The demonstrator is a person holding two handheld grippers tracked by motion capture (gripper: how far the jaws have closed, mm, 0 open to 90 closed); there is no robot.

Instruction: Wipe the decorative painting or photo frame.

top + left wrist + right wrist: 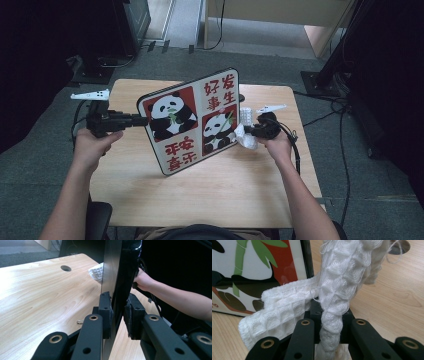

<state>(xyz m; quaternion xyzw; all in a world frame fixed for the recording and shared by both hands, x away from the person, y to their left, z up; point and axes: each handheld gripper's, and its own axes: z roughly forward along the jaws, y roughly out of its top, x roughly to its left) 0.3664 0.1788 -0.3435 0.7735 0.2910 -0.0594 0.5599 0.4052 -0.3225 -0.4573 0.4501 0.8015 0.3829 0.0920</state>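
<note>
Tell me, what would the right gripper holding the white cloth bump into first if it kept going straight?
Probably the panda board. The right gripper, shut on the white cloth, points toward the board's edge, close ahead, though the exact gap is hard to judge.

Even overhead light falls on the pale wooden table (240,185), while the room's edges sink into near black. In the left gripper view, glare whitens the tabletop to the left of the jaws. In the right gripper view, the white cloth (337,290) just above the jaws is sharp; the wood beyond it softens.
</note>
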